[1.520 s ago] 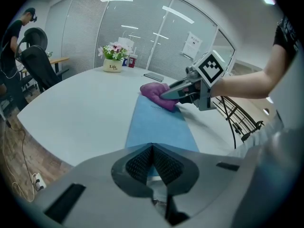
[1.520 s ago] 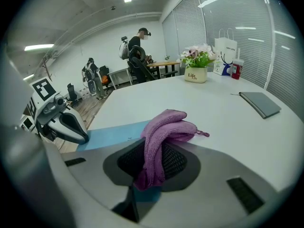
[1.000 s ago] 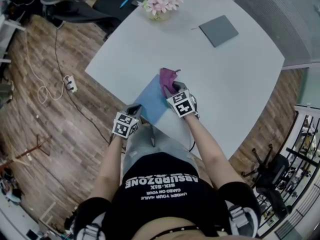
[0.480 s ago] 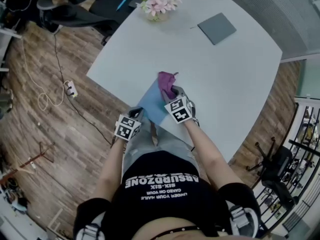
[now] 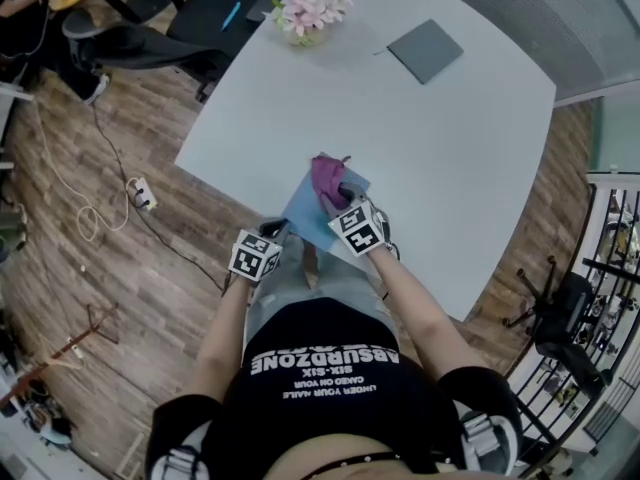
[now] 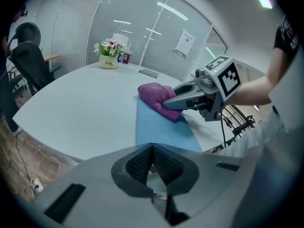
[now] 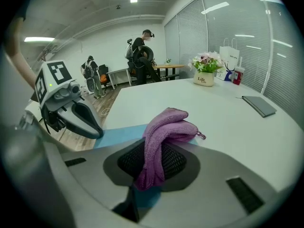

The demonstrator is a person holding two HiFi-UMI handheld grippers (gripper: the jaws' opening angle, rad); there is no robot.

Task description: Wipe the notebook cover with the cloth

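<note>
Task thing: blue notebook (image 5: 303, 218) lies flat at near edge of white table (image 5: 450, 168), right in front of the person, long side running away from them.
Cloth: purple cloth (image 7: 167, 126), bunched up, sits on far end of the notebook cover and touches it. One fold trails back between the rt pads.
Rt gripper (image 5: 336, 198): jaws clamped on the cloth, per rt gripper view. Reaches out over the cover from the near-rt side, marker cube facing up.
Lt gripper (image 5: 270, 230): pads together at the tips, per lt gripper view. Tips sit right at the notebook's near-lt edge, and no view shows whether they nip that edge. Nothing else seen between them.
Spacing: the two grippers are near each other, lt one lower and toward the table edge, rt one further in over the blue cover.
Person: black printed top, bare forearms, standing at the table edge.
Table, far side: flat grey case (image 5: 425, 50) well apart from the notebook, toward far rt. Pink flowers in a small pot (image 5: 312, 10) at the far-lt rim.
Floor: wood planks, with a white power strip (image 5: 141, 168) and loose cable left of the table.
Backgrnd: black office chair (image 5: 150, 40) beyond the table. Glass partitions w/ blinds, and people standing at the back of the room in rt gripper view.
</note>
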